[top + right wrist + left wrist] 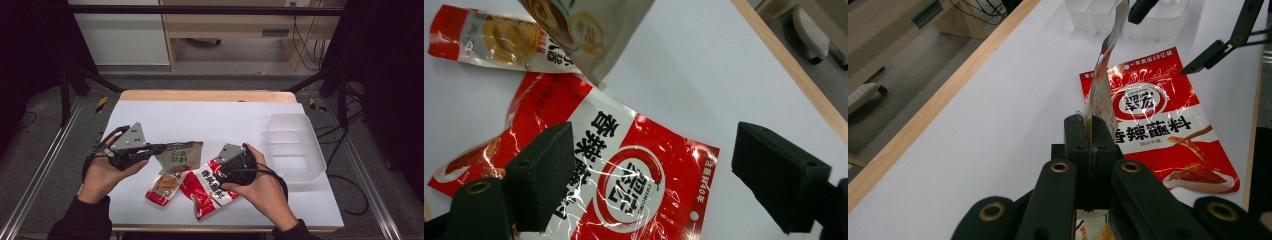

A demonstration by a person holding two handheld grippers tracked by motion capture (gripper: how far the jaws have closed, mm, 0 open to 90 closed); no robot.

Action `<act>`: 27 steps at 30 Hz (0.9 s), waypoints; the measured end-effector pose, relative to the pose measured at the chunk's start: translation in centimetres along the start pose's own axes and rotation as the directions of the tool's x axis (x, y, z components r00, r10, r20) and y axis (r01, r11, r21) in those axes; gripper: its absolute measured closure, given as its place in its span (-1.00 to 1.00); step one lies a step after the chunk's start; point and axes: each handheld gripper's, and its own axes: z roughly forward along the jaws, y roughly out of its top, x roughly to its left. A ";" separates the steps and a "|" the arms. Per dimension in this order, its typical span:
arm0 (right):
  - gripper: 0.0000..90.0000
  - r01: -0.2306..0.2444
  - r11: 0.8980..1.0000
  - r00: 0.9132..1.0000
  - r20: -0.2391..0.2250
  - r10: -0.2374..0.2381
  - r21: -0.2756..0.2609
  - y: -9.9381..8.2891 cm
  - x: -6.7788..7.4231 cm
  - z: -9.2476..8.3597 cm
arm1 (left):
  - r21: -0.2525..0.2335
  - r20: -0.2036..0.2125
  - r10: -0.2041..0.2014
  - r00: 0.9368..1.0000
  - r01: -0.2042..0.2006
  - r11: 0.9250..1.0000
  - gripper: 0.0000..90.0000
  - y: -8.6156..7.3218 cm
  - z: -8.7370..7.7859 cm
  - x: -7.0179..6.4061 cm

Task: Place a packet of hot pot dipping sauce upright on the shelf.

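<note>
While clamping the tan packet (pixel 179 156), the left hand-held gripper (pixel 156 148) lifts it.

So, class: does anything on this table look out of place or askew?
Only mildly: the beige packet hangs lifted and tilted in the left gripper, while the red packet lies crooked. Nothing spilled or torn.

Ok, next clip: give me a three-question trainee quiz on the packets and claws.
1. True or false: the left claw is shut on the beige packet.
2. What lies under the open right claw? A) red packet B) tub C) bare table
3. How many packets are on or over the table?

Key: 1 true. 2 A. 3 three: beige, red, and a small packet lying flat.
</note>
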 end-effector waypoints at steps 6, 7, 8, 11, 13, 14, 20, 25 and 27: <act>-0.58 0.055 0.998 0.998 -0.028 -0.054 0.020 1.6 -0.5 -0.3 | 0.009 0.018 0.029 0.999 -0.029 1.000 1.00 0.3 0.8 -0.5; -0.58 0.069 0.997 0.997 -0.033 -0.068 0.025 1.9 -0.6 -0.5 | 0.008 0.018 0.031 0.999 -0.031 1.000 1.00 0.3 0.9 -0.5; -0.56 0.070 0.997 0.997 -0.037 -0.069 0.025 2.1 -0.6 -0.6 | 0.007 0.022 0.032 0.999 -0.032 0.999 1.00 0.3 1.0 -0.6; -0.56 0.101 0.994 0.994 -0.052 -0.099 0.032 2.9 -0.8 -1.0 | 0.008 0.026 0.033 0.999 -0.033 0.999 1.00 0.2 1.1 -0.7; -0.56 0.109 0.994 0.992 -0.062 -0.107 0.031 3.4 -1.0 -1.0 | 0.010 0.034 0.037 0.999 -0.038 0.999 1.00 0.1 1.5 -0.8; -0.55 0.118 0.992 0.991 -0.063 -0.116 0.032 3.7 -1.1 -1.0 | 0.013 0.036 0.037 0.999 -0.038 0.999 1.00 0.1 1.7 -0.9; -0.20 0.164 0.986 0.978 -0.131 -0.159 0.028 5.4 -0.7 -0.6 | 0.004 0.036 0.044 0.998 -0.044 0.999 1.00 0.1 2.2 -1.1; 0.04 0.210 0.976 0.970 -0.137 -0.201 0.054 6.8 -0.7 -0.4 | -0.013 0.040 0.047 0.998 -0.046 0.999 1.00 0.3 2.2 -1.3; 0.13 0.223 0.972 0.966 -0.153 -0.210 0.073 7.2 -0.8 -0.3 | -0.013 0.043 0.050 0.998 -0.050 0.999 1.00 0.4 2.3 -1.4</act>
